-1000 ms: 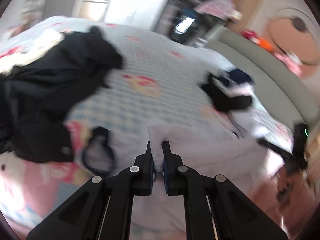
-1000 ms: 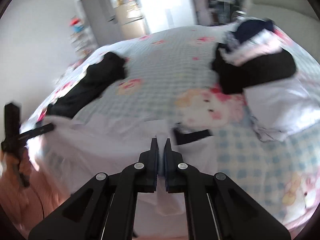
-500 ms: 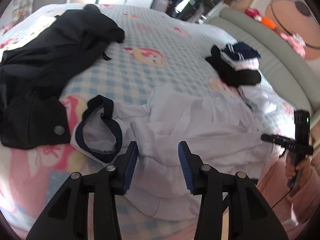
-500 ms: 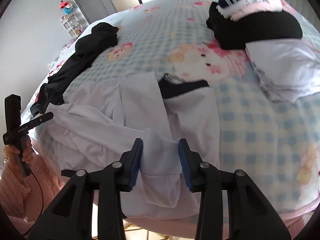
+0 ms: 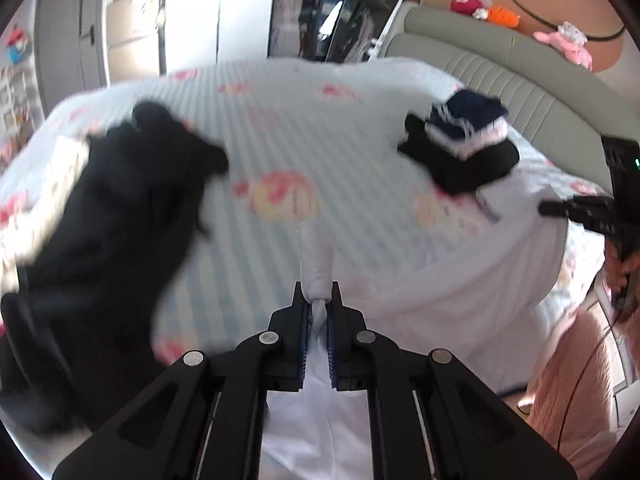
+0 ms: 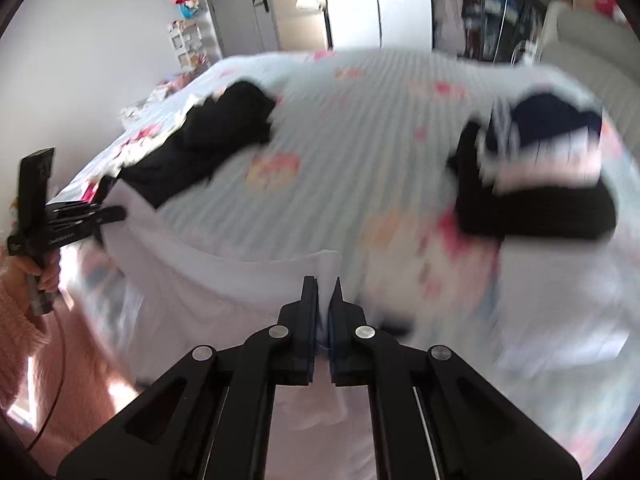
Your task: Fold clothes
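A white garment (image 5: pixel 440 300) hangs stretched between my two grippers above the near edge of the bed. My left gripper (image 5: pixel 318 292) has its jaws closing on a bunched fold of it, and the blue pads press the cloth. My right gripper (image 6: pixel 327 288) is shut on another edge of the white garment (image 6: pixel 224 280). Each wrist view shows the other gripper at its side, the right gripper (image 5: pixel 546 208) and the left gripper (image 6: pixel 116 214), both pinching the cloth's raised top edge.
A crumpled black garment (image 5: pixel 120 220) lies on the left of the checked bed cover (image 5: pixel 300 120). A stack of folded clothes (image 5: pixel 464 148) sits at the right near the grey headboard (image 5: pixel 500 76). The person's pink fuzzy sleeve (image 6: pixel 24 320) holds the left gripper.
Both grippers opened over the white garment lying on the bed, then closed on new folds and lifted it. The cloth now hangs taut between them and both views are blurred by motion.
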